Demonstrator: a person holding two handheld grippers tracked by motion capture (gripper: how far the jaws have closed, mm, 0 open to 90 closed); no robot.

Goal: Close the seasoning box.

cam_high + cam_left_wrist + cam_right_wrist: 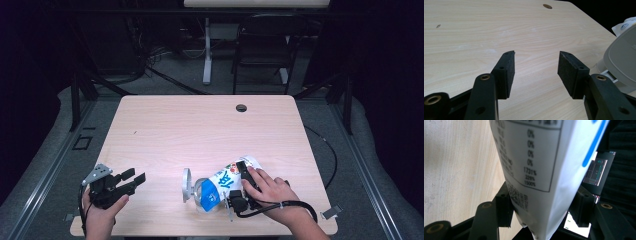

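Currently my right claw (239,181) is clamped on the snack bag (220,184) lying near the bench (200,125) front edge, long axis slanting leftward toward my idle, spread left claw (134,179).

One printed pouch (226,181), two tongs (131,178) (240,186), one table (200,125), perhaps one chair (262,42).

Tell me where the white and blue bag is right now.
In the high view the white and blue bag lies near the front edge of the table, right of centre, gripped between the right gripper fingers, well right of the open left gripper.
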